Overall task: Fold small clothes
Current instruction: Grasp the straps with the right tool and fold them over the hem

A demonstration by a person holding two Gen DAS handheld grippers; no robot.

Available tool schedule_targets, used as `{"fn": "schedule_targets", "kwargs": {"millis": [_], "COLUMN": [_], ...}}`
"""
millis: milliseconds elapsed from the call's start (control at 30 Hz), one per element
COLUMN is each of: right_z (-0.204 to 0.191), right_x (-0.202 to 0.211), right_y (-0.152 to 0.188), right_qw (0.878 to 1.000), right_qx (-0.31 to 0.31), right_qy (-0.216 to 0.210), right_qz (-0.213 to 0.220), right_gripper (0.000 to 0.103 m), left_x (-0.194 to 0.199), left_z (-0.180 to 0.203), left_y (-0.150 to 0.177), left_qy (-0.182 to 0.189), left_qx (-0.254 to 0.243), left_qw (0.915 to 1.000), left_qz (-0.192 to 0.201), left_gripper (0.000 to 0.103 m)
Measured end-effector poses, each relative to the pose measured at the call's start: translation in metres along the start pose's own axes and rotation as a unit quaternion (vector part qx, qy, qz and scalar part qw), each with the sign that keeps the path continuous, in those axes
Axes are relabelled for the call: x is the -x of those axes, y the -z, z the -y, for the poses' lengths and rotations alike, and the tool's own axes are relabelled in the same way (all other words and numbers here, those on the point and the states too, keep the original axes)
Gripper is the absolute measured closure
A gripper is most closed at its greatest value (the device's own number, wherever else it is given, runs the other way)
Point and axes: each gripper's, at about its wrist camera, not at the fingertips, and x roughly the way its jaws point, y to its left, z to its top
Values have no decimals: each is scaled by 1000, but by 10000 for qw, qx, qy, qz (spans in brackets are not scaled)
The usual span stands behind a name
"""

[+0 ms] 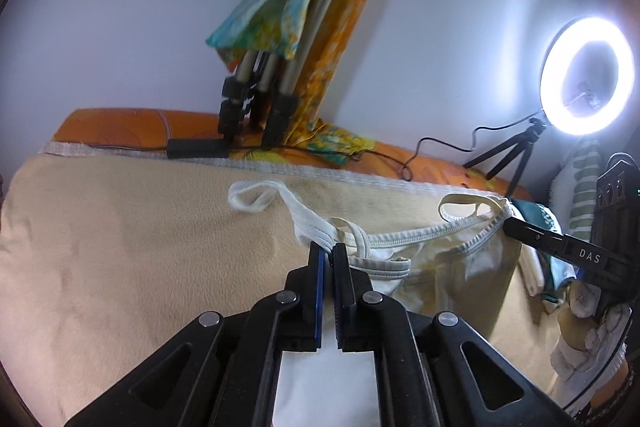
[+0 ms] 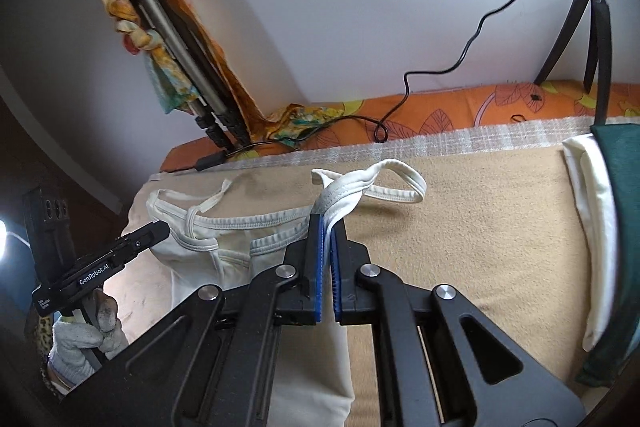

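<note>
**A:** What do we have at the jaws?

**B:** Our left gripper (image 1: 328,253) has its blue pads pressed together on 1 shoulder of the white vest (image 1: 440,267). Our right gripper (image 2: 328,227) pinches the other shoulder, with fabric showing between its pads. 1 strap loop (image 2: 384,183) flops past the right jaws toward the blanket's far edge.

**A:** And how does the vest lie?

**B:** It is stretched between our 2 grippers. Its top hem runs side to side, roughly parallel to the far edge of the beige blanket (image 1: 120,247), and the body falls back toward us under both tools. The vest sits over the middle of the blanket, and we cannot tell how much of it is lifted clear.

**A:** Which hand leads the fold?

**B:** Neither is nearer, since each holds 1 end of that hem. We judge the next move to be a fold across this axis. The right side is closer to the folded pile (image 2: 592,227) at the blanket's right edge.
</note>
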Motion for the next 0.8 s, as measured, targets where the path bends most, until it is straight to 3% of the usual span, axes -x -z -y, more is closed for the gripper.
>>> {"fn": "schedule_targets", "kwargs": {"millis": [400,800], "right_z": [-29,-47], "right_x": [74,109], "right_y": [47,139], "right_qw": [9987,9942], "right_qx": [467,1064], "right_qy": [-35,85], "right_qz": [225,164], "right_gripper": [99,99], "left_x": [77,111], "left_z": [24,21], "left_y": [41,131], "left_qy": [107,-11], "left_qx": [-134,-141], "left_qw": [9997,9999], "left_qz": [174,-82], "left_gripper": [102,102]}}
